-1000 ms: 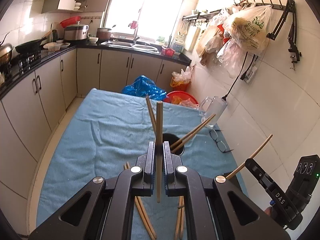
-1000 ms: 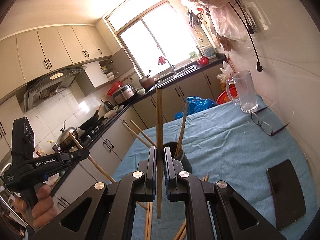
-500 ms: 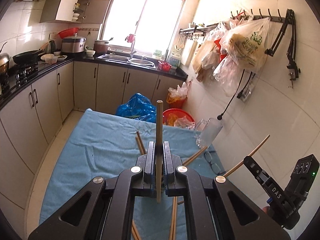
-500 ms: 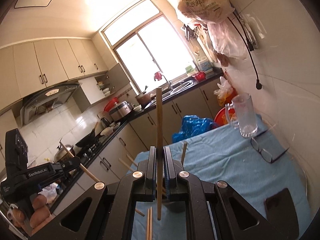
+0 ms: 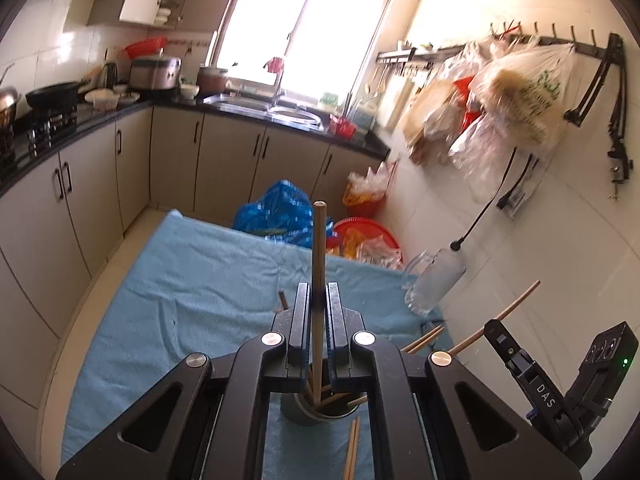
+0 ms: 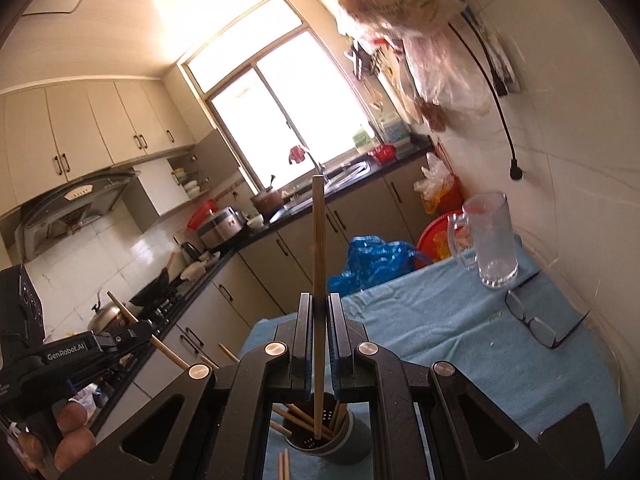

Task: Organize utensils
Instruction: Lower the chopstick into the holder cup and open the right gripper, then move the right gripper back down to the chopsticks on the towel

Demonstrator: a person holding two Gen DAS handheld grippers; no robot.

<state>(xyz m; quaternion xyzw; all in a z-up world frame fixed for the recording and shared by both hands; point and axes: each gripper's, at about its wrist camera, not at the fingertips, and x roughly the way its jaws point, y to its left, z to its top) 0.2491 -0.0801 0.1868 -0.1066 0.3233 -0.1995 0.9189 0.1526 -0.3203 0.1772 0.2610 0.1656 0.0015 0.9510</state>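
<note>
- The dark holder [image 6: 324, 436] on the blue cloth [image 6: 440, 332] is already stocked with several chopsticks; a few loose chopsticks [image 5: 352, 450] are left lying on the cloth just in front of it.
- The left gripper [image 5: 319, 320] is clamped shut on one chopstick [image 5: 319, 264], held upright above the holder.
- The right gripper [image 6: 319, 324] is likewise shut on another chopstick [image 6: 319, 248], its lower tip poised over the holder's mouth.

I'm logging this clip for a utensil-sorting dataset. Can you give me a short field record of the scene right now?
left gripper: shut on a chopstick, upright
right gripper: shut on another chopstick, upright
holder: dark cup on the blue cloth, several chopsticks inside
loose chopsticks: on the cloth beside the holder
also on cloth: glass mug, eyeglasses
</note>
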